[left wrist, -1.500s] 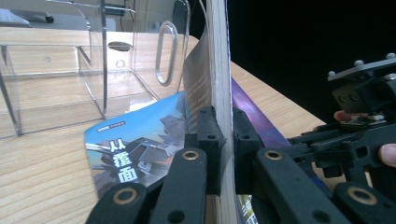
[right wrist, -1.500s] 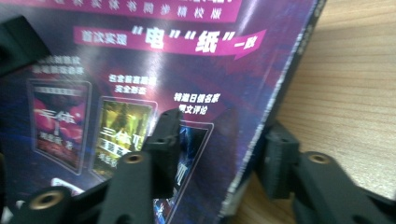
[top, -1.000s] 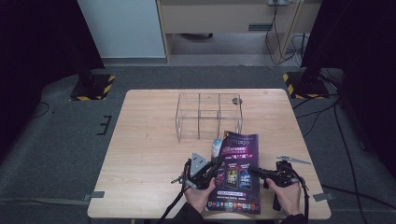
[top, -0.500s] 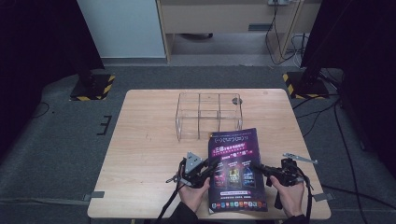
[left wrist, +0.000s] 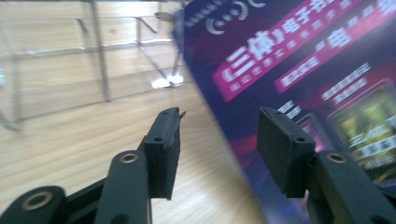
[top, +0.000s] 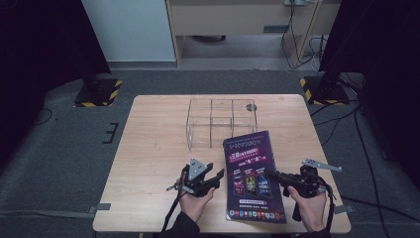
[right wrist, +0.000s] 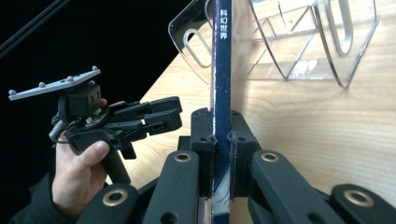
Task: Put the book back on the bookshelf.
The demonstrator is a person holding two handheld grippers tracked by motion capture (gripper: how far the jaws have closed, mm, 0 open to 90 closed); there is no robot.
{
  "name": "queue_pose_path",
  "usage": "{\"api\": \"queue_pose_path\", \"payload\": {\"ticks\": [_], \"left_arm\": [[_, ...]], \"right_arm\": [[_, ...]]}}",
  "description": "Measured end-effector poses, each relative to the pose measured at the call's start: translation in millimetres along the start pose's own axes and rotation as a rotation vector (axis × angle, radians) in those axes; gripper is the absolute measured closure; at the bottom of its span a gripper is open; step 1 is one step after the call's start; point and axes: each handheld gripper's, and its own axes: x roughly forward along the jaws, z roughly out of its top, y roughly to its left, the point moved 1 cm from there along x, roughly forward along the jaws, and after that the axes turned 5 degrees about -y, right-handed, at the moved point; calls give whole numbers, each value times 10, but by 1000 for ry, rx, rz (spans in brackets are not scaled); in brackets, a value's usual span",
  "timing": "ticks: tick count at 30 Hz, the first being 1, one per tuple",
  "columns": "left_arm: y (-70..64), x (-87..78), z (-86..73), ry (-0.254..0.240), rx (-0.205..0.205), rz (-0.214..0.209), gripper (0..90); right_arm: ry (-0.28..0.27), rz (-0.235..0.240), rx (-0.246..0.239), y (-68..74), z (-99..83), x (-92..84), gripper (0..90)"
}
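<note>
A purple magazine [top: 252, 173] lies at the table's front, right of the middle, its cover facing up. My right gripper [top: 275, 175] is shut on its right edge; in the right gripper view the pads [right wrist: 201, 133] clamp the thin blue spine [right wrist: 221, 70]. My left gripper [top: 218, 176] hovers just left of the magazine with its jaws apart. They have just been opening, and the pads [left wrist: 163, 144] press on nothing. The magazine's cover [left wrist: 303, 60] lies just beyond the left gripper's [left wrist: 219, 126] tips. That gripper [right wrist: 178, 112] also shows in the right gripper view.
A clear acrylic divider rack [top: 221, 121] stands behind the magazine at the middle of the wooden table [top: 148, 148]; it also appears in both gripper views [left wrist: 93, 60] [right wrist: 303, 42]. Black stands and cables sit on the floor beyond the table.
My left gripper has let go of the magazine's left edge, opened and drawn away to the left. My right gripper has risen a little with the magazine's right edge.
</note>
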Motion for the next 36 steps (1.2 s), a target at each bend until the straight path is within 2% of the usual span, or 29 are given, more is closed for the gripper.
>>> {"api": "queue_pose_path", "payload": {"ticks": [2, 3, 4, 5, 9, 11, 17, 19, 20, 26, 31, 36], "left_arm": [[80, -57, -3, 6, 9, 14, 451], [116, -80, -6, 7, 4, 23, 440], [221, -146, -22, 8, -13, 45, 435], [221, -146, -22, 8, -13, 45, 431], [424, -286, -103, 20, -12, 95, 416], [541, -348, -167, 45, -21, 118, 386], [814, -469, -366, 95, -41, 186, 365], [921, -528, -396, 108, -37, 220, 347], [921, -528, -396, 108, -37, 220, 342], [1113, -642, -418, 111, -9, 289, 323], [1232, -665, -460, 122, -36, 327, 318], [1290, -645, -494, 149, -29, 352, 304]], "right_arm": [[-9, -4, 3, 9, 35, -13, 843], [-24, 5, 6, 15, 67, -23, 843], [-30, 13, 8, 25, 85, -28, 844], [-30, 13, 8, 25, 85, -28, 844], [-50, 25, -10, 105, 173, -18, 843], [-59, 22, -24, 176, 258, -2, 843], [-95, 26, -48, 265, 379, 5, 843], [-104, 15, -74, 330, 456, 12, 843], [-109, 9, -83, 347, 479, 15, 843], [-156, -3, -104, 406, 590, 8, 843], [-198, -5, -115, 445, 706, -18, 843], [-239, -10, -137, 501, 844, -35, 843]]}}
